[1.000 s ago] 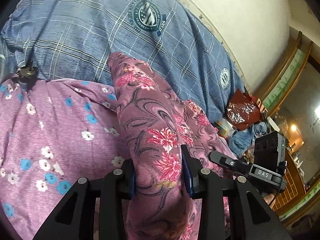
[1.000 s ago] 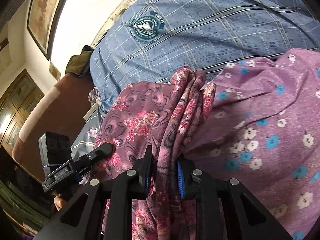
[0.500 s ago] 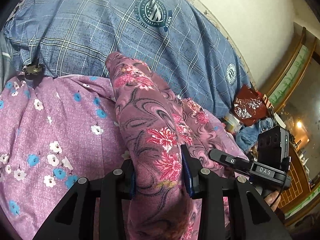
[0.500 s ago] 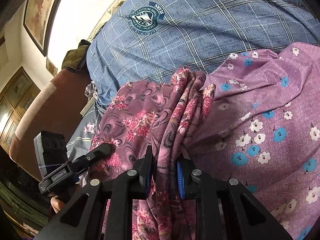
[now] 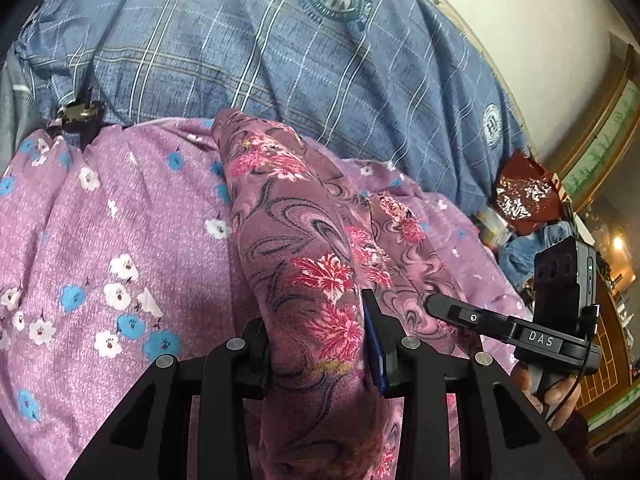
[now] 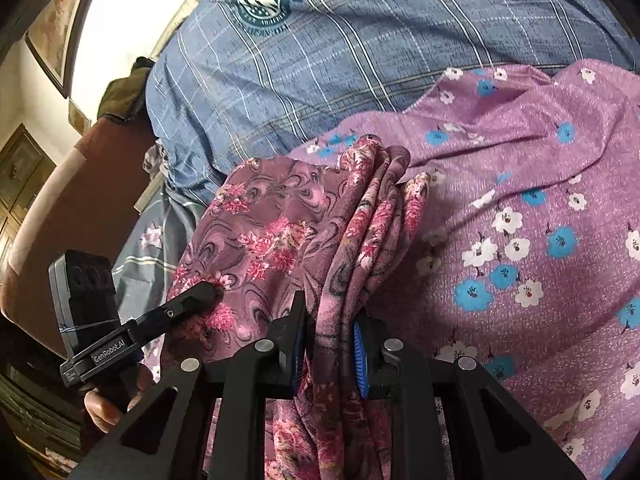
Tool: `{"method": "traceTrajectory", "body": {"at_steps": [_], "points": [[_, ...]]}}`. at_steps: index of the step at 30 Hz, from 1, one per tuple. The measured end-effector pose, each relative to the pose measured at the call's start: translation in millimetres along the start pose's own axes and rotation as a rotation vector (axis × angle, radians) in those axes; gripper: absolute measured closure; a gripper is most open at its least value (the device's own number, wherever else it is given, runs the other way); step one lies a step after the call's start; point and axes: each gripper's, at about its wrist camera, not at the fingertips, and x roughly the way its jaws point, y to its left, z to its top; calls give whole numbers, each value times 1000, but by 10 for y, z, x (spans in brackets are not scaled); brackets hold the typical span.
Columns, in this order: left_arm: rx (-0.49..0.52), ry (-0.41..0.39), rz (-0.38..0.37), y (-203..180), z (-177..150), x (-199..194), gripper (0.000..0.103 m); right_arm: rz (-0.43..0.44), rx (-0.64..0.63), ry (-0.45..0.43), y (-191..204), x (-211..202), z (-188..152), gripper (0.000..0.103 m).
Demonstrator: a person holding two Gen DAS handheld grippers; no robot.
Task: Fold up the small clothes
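A mauve garment with pink flowers and dark swirls (image 5: 296, 236) hangs bunched between both grippers, above a purple cloth with blue and white flowers (image 5: 100, 248). My left gripper (image 5: 316, 344) is shut on one bunched end of the mauve garment. My right gripper (image 6: 328, 332) is shut on the other end (image 6: 360, 240), gathered in folds. The right gripper also shows at the right of the left wrist view (image 5: 500, 320), and the left gripper at the left of the right wrist view (image 6: 160, 316), both touching the garment.
A blue plaid bedsheet (image 5: 280, 60) with round crests covers the bed behind. A dark object (image 5: 78, 112) lies at the purple cloth's far edge. A red shiny bag (image 5: 524, 196) and blue cloth (image 5: 528, 252) lie at the right. A brown headboard (image 6: 80, 184) stands at the left.
Both grippers have moved with the mauve garment further over the purple flowered cloth, which now fills more of both views. Both grips stay the same.
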Motion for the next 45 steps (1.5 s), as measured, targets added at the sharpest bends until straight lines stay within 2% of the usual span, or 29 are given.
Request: {"method": "traceTrajectory", "body": {"at_steps": [9, 15, 22, 31, 39, 41, 45], "points": [[-5, 23, 63, -39, -9, 87, 68, -38, -3, 24, -27, 109, -9, 84], [1, 44, 126, -79, -19, 176, 66, -108, -36, 45, -17, 195, -32, 84], [19, 59, 184, -143, -41, 228, 63, -149, -69, 57, 8, 243, -59, 83], [42, 61, 237, -184, -82, 262, 58, -164, -77, 72, 13, 291, -57, 81], [75, 49, 314, -260, -112, 276, 46, -179, -92, 82, 24, 333, -55, 76], [84, 42, 349, -280, -115, 282, 40, -181, -86, 86, 9, 342, -54, 72], [82, 37, 372, -305, -126, 286, 36, -185, -66, 90, -36, 347, -52, 65]]}}
